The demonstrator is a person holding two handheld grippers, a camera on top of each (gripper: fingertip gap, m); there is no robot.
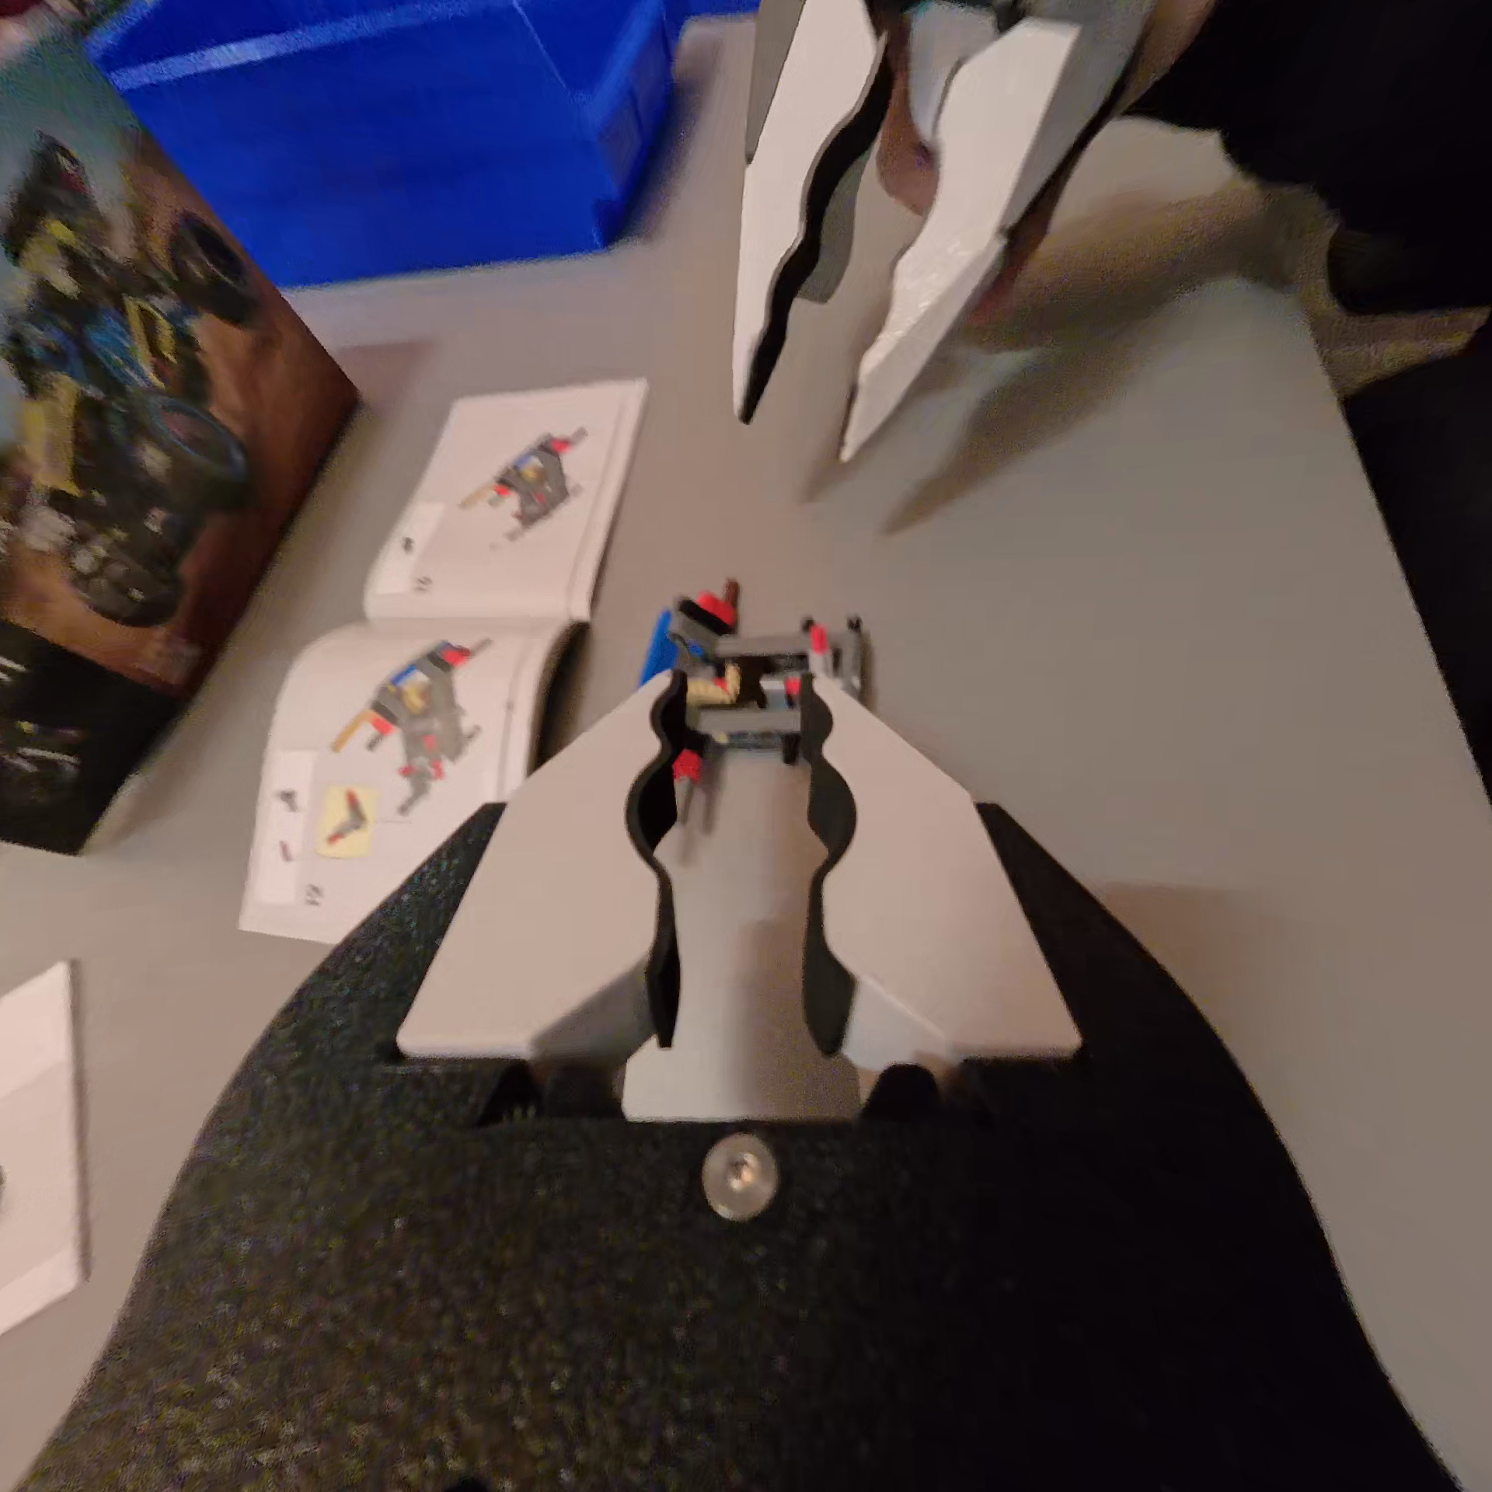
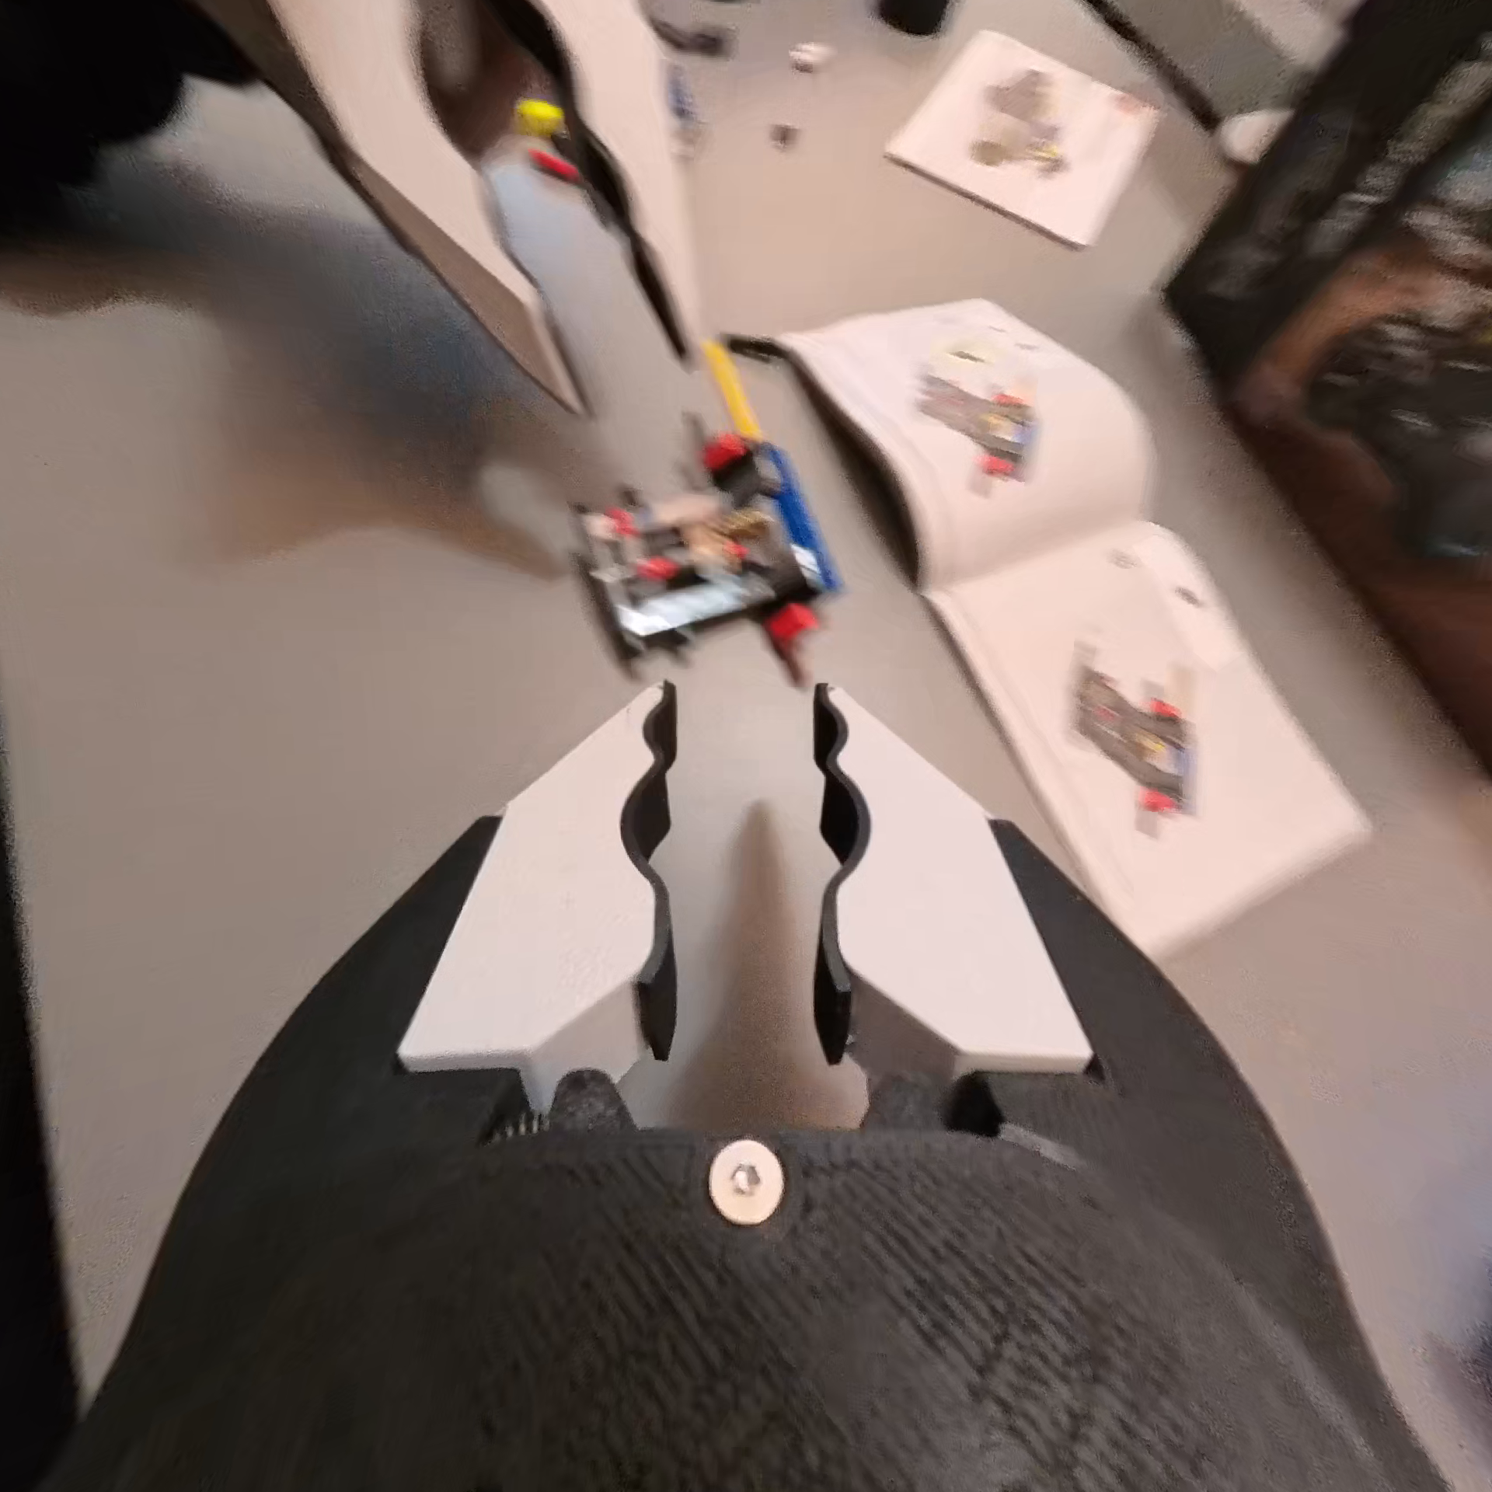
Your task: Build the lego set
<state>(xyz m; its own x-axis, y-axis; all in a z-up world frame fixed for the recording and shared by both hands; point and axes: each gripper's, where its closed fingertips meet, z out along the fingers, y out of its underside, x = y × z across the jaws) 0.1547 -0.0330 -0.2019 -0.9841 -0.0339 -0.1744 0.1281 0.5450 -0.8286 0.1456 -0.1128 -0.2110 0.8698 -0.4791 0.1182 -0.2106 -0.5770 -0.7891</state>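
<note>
At the far left of the left wrist view stands the set's box (image 1: 137,420), dark with a picture of a vehicle, and behind it a blue bin (image 1: 387,137) at the far edge of the grey table (image 1: 1090,646). Just right of the box lies the open instruction booklet (image 1: 452,646), its two pages showing build diagrams. A second white sheet (image 1: 40,1130) sits near the left edge.

Right of the booklet, near the middle of the table, rests the partly built lego model (image 1: 759,678), a grey frame with red pins and a blue beam on its left side. The left gripper (image 1: 739,694) hangs over it with its fingers spread wide, the tips on either side of the model's near end (whether they touch it cannot be told through the blur).

Farther right and beyond the model, the right gripper (image 1: 795,436) points down at the table, parted and empty. In its own view the right gripper (image 2: 743,690) is well open, just short of the model (image 2: 702,557).
</note>
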